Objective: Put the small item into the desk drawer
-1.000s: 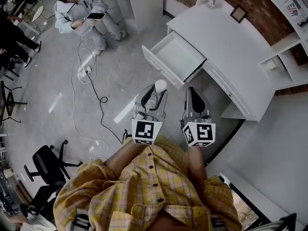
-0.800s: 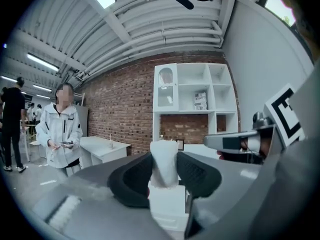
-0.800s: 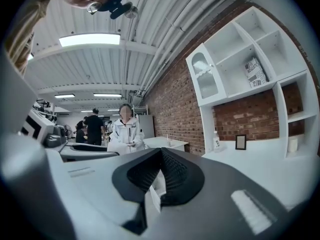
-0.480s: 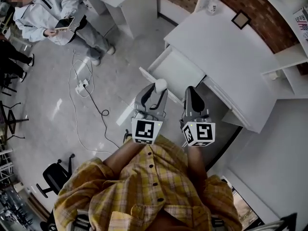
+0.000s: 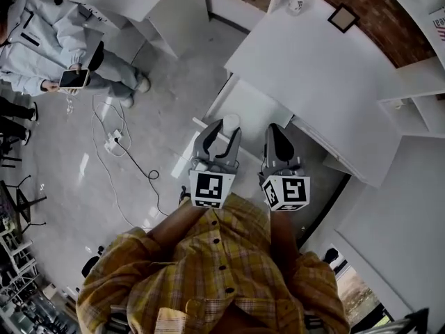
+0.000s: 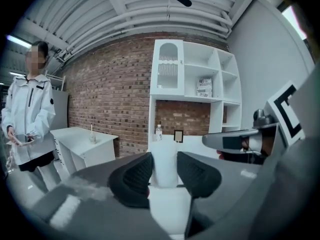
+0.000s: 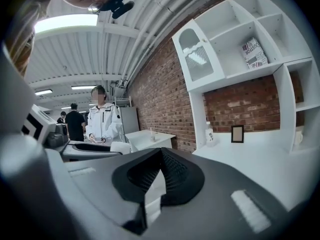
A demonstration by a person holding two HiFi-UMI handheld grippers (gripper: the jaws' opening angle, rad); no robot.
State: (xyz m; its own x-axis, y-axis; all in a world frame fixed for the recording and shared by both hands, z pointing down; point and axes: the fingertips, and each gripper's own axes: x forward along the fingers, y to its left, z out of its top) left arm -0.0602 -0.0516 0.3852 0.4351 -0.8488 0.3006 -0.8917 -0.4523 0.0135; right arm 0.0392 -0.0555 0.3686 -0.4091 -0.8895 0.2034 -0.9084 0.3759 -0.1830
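Two grippers, one item: left gripper [image 5: 226, 128] clamps the small white item [image 5: 231, 122], seemingly above the front edge of the single open drawer [image 5: 263, 108], which lies at 1 o'clock. Right gripper [image 5: 277, 131], at 3 o'clock, has its jaws pressed together and holds nothing.

I see drawer [image 5: 256, 110] open at 12, mouth clear from above. Desk top [image 5: 313, 58] overhangs 1 o'clock end, blocks approach there. Floor [image 5: 163, 82] at 10 free.

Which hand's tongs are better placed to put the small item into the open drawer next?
Left. The left tongs clamp the white item close to the open drawer, near its front edge; the right tongs are shut and empty.
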